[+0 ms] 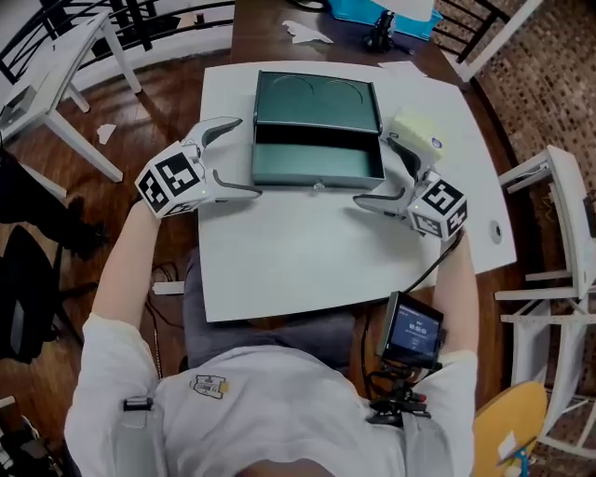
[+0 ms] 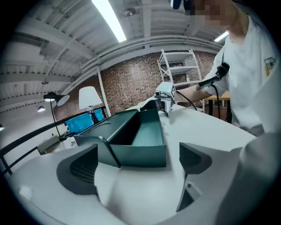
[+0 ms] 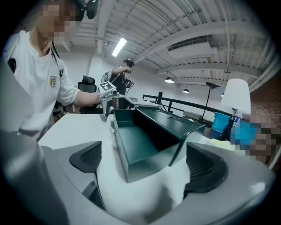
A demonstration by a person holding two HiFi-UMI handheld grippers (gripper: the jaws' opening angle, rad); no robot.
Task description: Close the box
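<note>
A dark green metal box [image 1: 317, 166] stands open at the far middle of the white table [image 1: 307, 252], its lid [image 1: 317, 101] tilted back behind the tray. My left gripper [image 1: 244, 156] is open at the box's left end, one finger near the back corner and one near the front corner, with nothing held. At the right end my right gripper [image 1: 375, 170] is open the same way. In the left gripper view the box [image 2: 140, 132] lies just ahead of the open left gripper [image 2: 134, 173]. In the right gripper view the box [image 3: 140, 140] sits ahead of the open right gripper [image 3: 145, 169].
A pale yellow pad [image 1: 414, 130] lies on the table behind my right gripper. A blue bin [image 1: 382, 9] sits on the brown surface beyond the table. White frames [image 1: 549, 233] stand to the right and left. A screen device [image 1: 410, 331] hangs at the person's waist.
</note>
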